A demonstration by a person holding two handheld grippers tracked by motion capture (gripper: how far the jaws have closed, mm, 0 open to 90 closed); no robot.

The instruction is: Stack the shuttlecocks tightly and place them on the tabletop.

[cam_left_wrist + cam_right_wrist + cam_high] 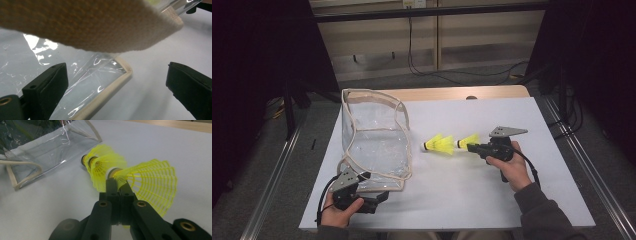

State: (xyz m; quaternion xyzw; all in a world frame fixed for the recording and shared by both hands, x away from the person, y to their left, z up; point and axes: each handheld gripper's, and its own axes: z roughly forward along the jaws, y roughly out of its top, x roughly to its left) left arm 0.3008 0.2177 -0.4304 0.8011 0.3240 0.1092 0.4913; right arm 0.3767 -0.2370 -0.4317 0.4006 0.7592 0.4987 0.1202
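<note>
A clear plastic bag [374, 142] with beige trim stands open at the table's left. Its bottom corner [110, 75] lies between the wide-apart jaws of my left gripper [379, 197], which is open; a beige strap [95, 27] hangs close above. My right gripper [473, 146] is shut on the mesh skirt of a yellow shuttlecock [152, 182], holding it just above the table with its cork pointing at the bag. Two more yellow shuttlecocks [439, 144], nested one in the other, lie on the table between that one and the bag.
The white table top [472, 195] ends in a wooden strip [452, 93] at the back. Metal rails [582, 160] run along both sides of the table. Cables lie on the floor beyond.
</note>
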